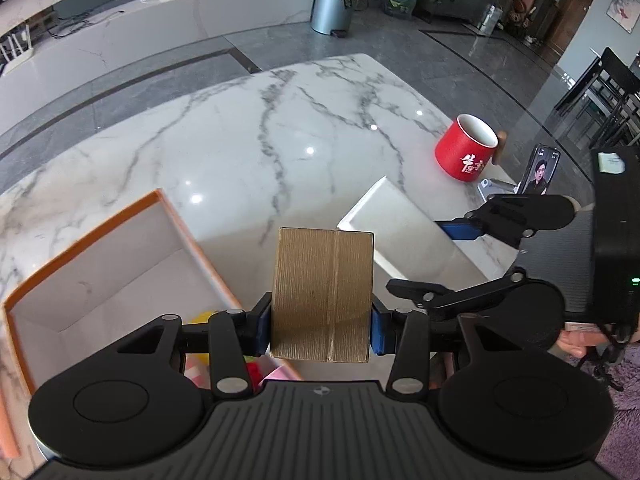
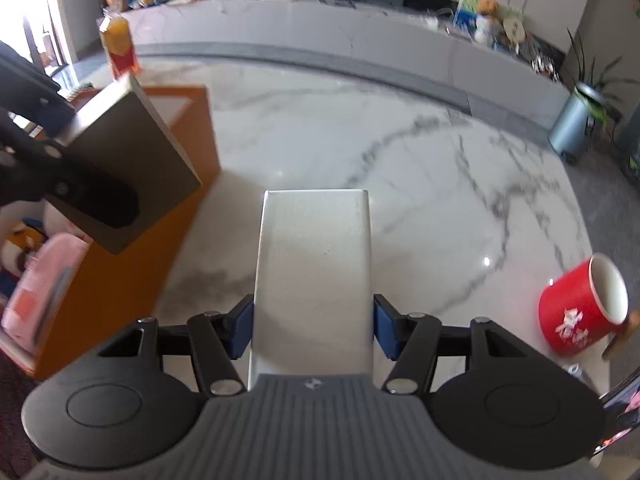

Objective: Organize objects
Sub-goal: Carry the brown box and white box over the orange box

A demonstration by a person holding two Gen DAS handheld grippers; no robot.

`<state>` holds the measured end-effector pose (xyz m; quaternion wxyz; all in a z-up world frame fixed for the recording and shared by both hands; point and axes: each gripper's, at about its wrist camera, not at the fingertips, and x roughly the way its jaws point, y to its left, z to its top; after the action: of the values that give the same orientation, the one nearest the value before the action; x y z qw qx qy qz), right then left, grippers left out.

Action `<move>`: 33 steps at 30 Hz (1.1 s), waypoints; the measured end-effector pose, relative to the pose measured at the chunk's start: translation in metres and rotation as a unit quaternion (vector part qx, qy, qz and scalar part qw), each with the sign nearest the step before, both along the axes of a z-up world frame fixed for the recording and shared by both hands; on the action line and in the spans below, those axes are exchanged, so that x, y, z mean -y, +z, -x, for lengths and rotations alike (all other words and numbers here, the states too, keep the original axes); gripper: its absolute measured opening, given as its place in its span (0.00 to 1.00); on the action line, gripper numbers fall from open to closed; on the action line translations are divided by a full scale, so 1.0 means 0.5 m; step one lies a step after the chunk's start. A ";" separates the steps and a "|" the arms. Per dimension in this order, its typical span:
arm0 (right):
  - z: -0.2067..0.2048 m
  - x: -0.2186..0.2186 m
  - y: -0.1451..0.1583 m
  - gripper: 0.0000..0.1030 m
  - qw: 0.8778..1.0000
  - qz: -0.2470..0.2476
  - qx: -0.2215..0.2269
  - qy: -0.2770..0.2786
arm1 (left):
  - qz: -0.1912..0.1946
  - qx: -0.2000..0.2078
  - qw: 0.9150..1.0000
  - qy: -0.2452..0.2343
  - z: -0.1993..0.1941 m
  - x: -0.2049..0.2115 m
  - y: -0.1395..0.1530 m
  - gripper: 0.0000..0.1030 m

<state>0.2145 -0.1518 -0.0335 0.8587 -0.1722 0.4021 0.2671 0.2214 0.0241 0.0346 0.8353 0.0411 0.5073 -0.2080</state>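
Note:
My left gripper point(image 1: 322, 326) is shut on a gold ribbed box point(image 1: 322, 296) and holds it above the marble table, beside the open orange storage box point(image 1: 100, 264). My right gripper point(image 2: 314, 330) is shut on a white flat box point(image 2: 314, 272) and holds it over the table. The white box also shows in the left wrist view point(image 1: 404, 224), with the right gripper point(image 1: 456, 258) around it. In the right wrist view the gold box point(image 2: 132, 160) appears at left, in front of the orange box point(image 2: 120, 280).
A red mug point(image 1: 466, 152) lies tilted at the table's right edge, also seen in the right wrist view point(image 2: 580, 308). A phone point(image 1: 540, 170) stands next to it. Toys and a pink item point(image 2: 44, 276) lie in the orange box. A juice bottle point(image 2: 120, 46) stands behind it.

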 end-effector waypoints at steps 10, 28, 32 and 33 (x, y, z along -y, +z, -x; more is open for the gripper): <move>0.106 -0.168 0.100 0.60 0.989 0.004 0.106 0.105 | -0.040 0.017 0.996 0.080 0.045 -0.161 0.020 0.51; 0.069 -0.407 0.020 0.60 0.910 0.164 0.178 0.335 | -0.053 0.001 0.991 0.126 0.021 -0.320 -0.059 0.51; 0.041 -0.431 0.005 0.60 0.886 0.194 0.180 0.381 | -0.064 -0.002 0.991 0.115 0.008 -0.324 -0.078 0.51; 0.033 -0.439 0.003 0.60 0.882 0.196 0.176 0.390 | -0.063 -0.004 0.991 0.115 0.005 -0.329 -0.082 0.51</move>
<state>0.1981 0.0675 -0.0319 0.6903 -0.5242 0.1892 0.4614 0.2187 0.1886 -0.0066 0.8471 0.0346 0.5245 -0.0785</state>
